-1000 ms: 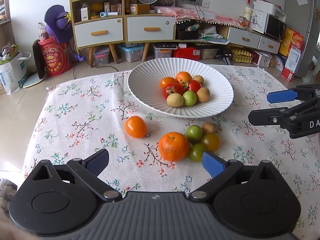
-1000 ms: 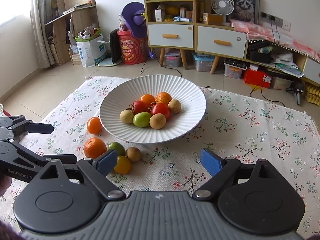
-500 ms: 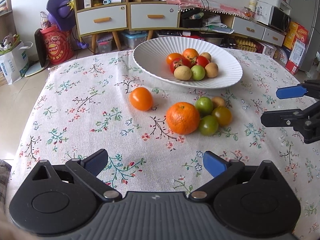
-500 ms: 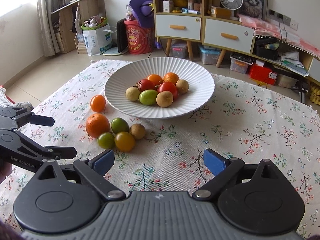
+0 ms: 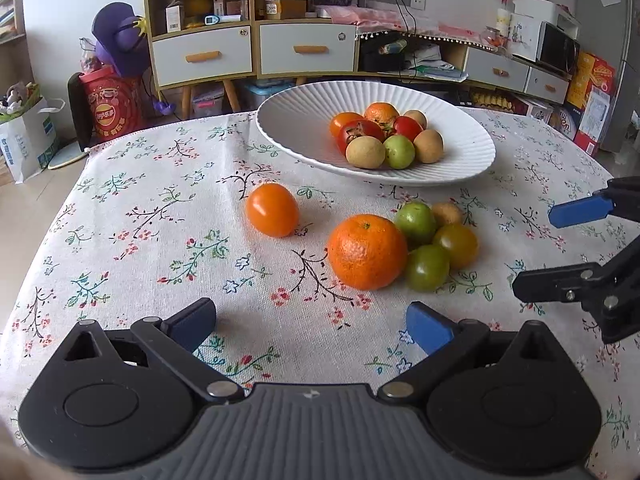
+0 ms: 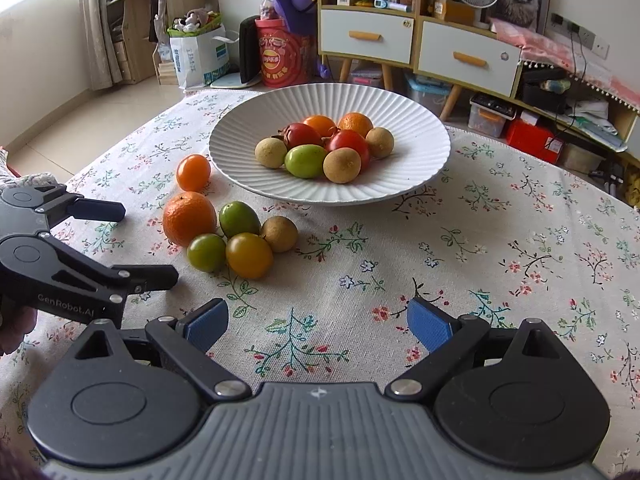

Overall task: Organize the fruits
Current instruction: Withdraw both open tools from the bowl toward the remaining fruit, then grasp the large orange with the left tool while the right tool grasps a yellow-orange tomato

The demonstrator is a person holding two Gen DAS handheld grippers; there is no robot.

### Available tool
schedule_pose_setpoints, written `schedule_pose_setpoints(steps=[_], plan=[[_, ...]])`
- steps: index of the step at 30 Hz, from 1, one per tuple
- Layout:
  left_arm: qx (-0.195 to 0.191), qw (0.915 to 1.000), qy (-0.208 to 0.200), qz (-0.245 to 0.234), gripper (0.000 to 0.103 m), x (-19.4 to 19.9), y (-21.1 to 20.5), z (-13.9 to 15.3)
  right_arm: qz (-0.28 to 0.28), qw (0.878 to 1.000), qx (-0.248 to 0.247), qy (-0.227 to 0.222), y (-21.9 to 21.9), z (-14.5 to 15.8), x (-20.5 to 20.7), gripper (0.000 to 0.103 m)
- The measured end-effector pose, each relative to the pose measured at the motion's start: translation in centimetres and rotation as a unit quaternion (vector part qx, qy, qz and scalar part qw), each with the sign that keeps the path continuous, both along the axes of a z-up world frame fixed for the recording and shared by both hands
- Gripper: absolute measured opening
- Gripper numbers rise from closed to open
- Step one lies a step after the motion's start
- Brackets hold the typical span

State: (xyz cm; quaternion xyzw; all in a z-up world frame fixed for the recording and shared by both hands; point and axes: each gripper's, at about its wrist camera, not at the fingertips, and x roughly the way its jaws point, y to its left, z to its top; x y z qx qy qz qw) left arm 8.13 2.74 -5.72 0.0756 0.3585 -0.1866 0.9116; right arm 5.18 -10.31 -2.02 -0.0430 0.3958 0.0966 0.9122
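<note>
A white ribbed plate [image 5: 304, 128] [image 6: 424, 152] holds several small fruits on the floral tablecloth. In front of it lie loose fruits: an orange tomato [image 5: 272, 210] [image 6: 193, 172], a big mandarin [image 5: 366, 251] [image 6: 189, 218], two green fruits [image 5: 427, 268] [image 5: 415, 222], a yellow-orange tomato [image 6: 249, 255] and a brown longan [image 6: 279, 234]. My left gripper [image 5: 312, 326] hangs open just short of the mandarin, with nothing between its blue pads. My right gripper [image 6: 318, 322] is open too, empty, over bare cloth to the right of the loose fruits.
The tablecloth [image 5: 160, 216] covers a low table whose edges fall away left and far. Beyond stand a drawer cabinet [image 5: 256, 48], a red tub [image 5: 112, 106], a paper bag [image 5: 24, 136] and floor clutter. Each gripper shows in the other's view: right gripper [image 5: 580, 248], left gripper [image 6: 120, 240].
Both grippers have sunk toward the table, so the fruits and plate loom larger and nearer. Both stay open and empty. No fruit has moved.
</note>
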Motion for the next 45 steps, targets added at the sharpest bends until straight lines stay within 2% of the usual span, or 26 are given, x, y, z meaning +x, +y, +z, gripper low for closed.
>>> schedule_pose_setpoints(steps=[5, 8, 10, 14, 19, 31, 40, 45], plan=[[-0.004, 0.9999, -0.007, -0.008, 0.095, 0.2, -0.7, 0.0, 0.002, 1.000, -0.003, 0.005, 0.0, -0.4, 0.2, 0.095], [-0.006, 0.9997, -0.007, -0.021, 0.088, 0.2, -1.1, 0.2, 0.005, 1.000, -0.006, 0.007, 0.0, -0.5, 0.2, 0.095], [-0.009, 0.9995, -0.010, -0.030, 0.077, 0.3, -1.4, 0.4, 0.005, 1.000, -0.007, 0.007, 0.1, -0.6, 0.3, 0.096], [-0.012, 0.9992, -0.009, -0.036, 0.065, 0.5, -1.9, 0.6, 0.004, 1.000, -0.007, 0.009, 0.1, -0.6, 0.4, 0.095], [-0.017, 0.9990, -0.008, -0.040, 0.037, 0.6, -2.1, 0.8, 0.006, 1.000, -0.006, 0.008, 0.2, -0.4, 0.4, 0.095], [-0.002, 0.9992, 0.001, -0.041, 0.036, 0.0, -1.3, 1.2, 0.009, 1.000, 0.004, 0.006, 1.4, 0.2, 1.1, 0.088], [-0.003, 0.9994, 0.009, -0.034, 0.036, -0.4, 0.4, 1.6, 0.007, 1.000, 0.013, 0.016, 2.8, 0.3, 2.1, 0.070], [-0.006, 0.9993, 0.014, -0.035, 0.036, -0.5, 0.9, 1.7, 0.007, 1.000, 0.010, 0.019, 3.3, 0.2, 2.2, 0.056]])
